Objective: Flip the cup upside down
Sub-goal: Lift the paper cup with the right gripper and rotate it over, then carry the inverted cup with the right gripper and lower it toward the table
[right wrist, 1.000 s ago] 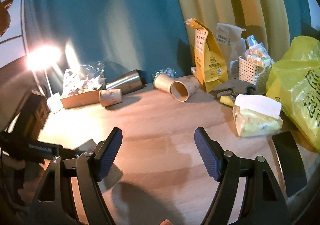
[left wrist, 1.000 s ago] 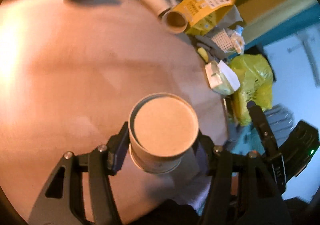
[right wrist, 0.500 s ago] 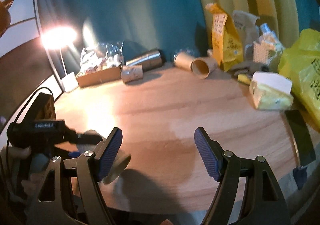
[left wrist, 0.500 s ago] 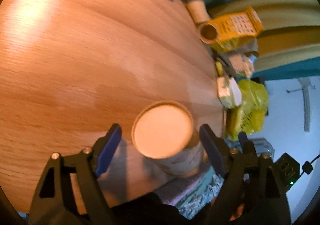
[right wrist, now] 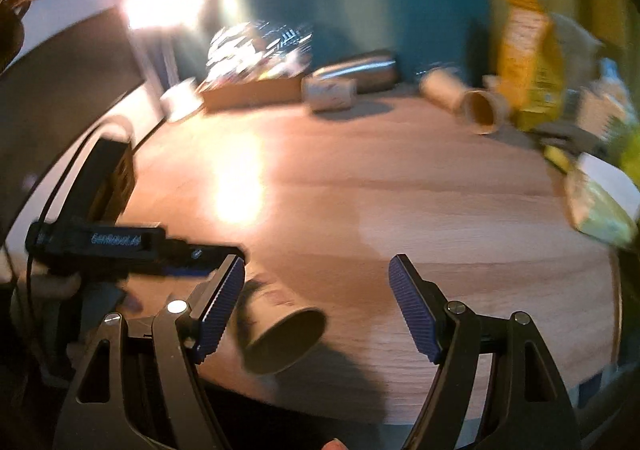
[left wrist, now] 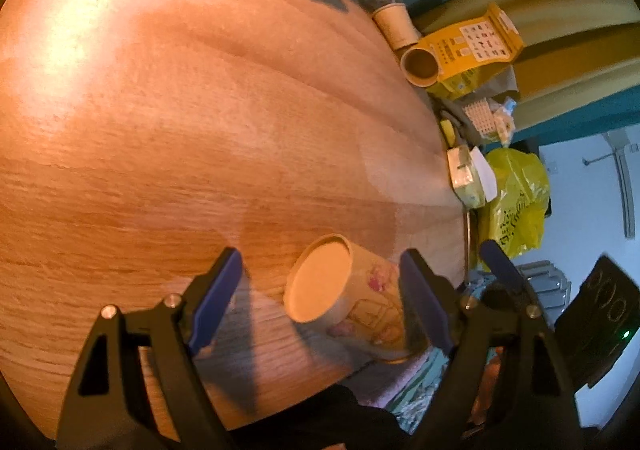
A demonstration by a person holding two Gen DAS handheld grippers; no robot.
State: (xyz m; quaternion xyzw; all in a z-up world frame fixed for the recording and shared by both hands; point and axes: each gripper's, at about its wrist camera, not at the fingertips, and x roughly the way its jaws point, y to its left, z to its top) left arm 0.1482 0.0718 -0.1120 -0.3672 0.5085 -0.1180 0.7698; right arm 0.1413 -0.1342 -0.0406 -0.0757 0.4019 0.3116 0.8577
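Your left gripper (left wrist: 320, 290) stands wide open with nothing clamped: the cup (left wrist: 344, 298) sits in the gap between the blue pads, apart from the left pad and close against, or partly hidden behind, the right one; whether it touches you cannot tell from the left wrist view. The cup rests near the front edge of the worktop (left wrist: 160, 130) with its closed base facing up toward the camera. It looks tilted toward the right pad, though the fisheye lens may account for some of that. In the right wrist view the same cup (right wrist: 286, 342) shows as a dark, blurred shape close to the edge, leaning, and its rim contact with the wood is not clear.

Your right gripper (right wrist: 316, 310) is also fully spread and empty, hovering above the worktop just beside the cup.

Judging by this, the flip itself is done or nearly so, and you are at the release-and-check step. The next move calls for drawing the left gripper straight back without brushing the cup wall with the right pad, since a light paper cup this near the edge could tip or slide off. If it does settle crooked, a gentle nudge upright with one pad should finish it.
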